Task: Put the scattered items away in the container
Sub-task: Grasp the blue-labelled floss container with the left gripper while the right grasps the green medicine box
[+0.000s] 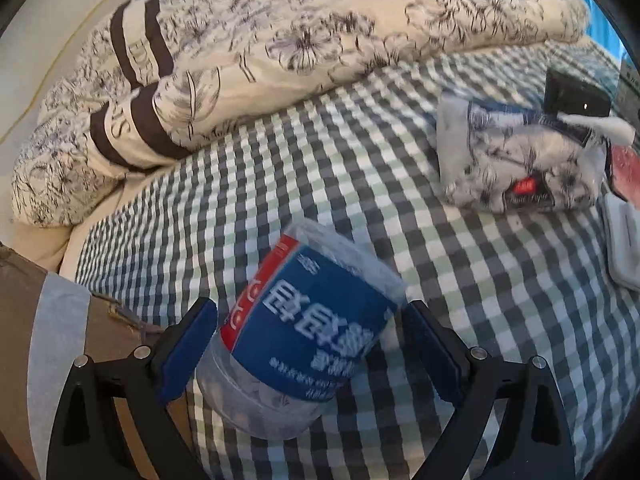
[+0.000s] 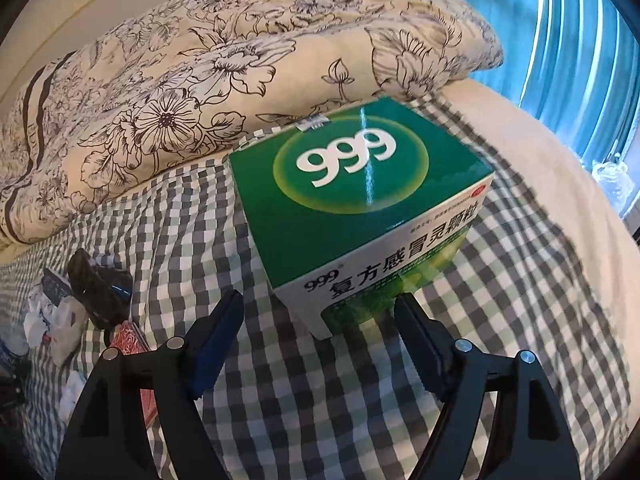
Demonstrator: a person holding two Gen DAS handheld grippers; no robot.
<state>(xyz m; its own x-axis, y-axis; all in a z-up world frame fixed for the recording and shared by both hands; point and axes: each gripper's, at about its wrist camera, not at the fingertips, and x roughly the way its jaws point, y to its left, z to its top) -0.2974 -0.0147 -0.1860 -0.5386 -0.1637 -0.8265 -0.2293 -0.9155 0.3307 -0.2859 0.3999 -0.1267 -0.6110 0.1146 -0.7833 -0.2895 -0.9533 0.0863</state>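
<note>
In the left wrist view, the left gripper [image 1: 310,344] is standing released around a blue-labelled jar [image 1: 304,336] lying on the checked sheet [image 1: 400,184], a heap of loose items [image 1: 520,168] waiting ahead to its right. In the right wrist view, the right gripper [image 2: 320,340] is gaping just short of a green box [image 2: 360,208]; no container is showing, so tidying looks barely begun.

Scattered things on the checked bedsheet

A clear plastic pack [image 1: 304,344] with a blue and red label lies tilted on the sheet; a crumpled white wrapper pile [image 1: 520,168] sits well apart from it. A green and white medicine box [image 2: 360,208] marked 999 rests flat just beside the flowered quilt
</note>
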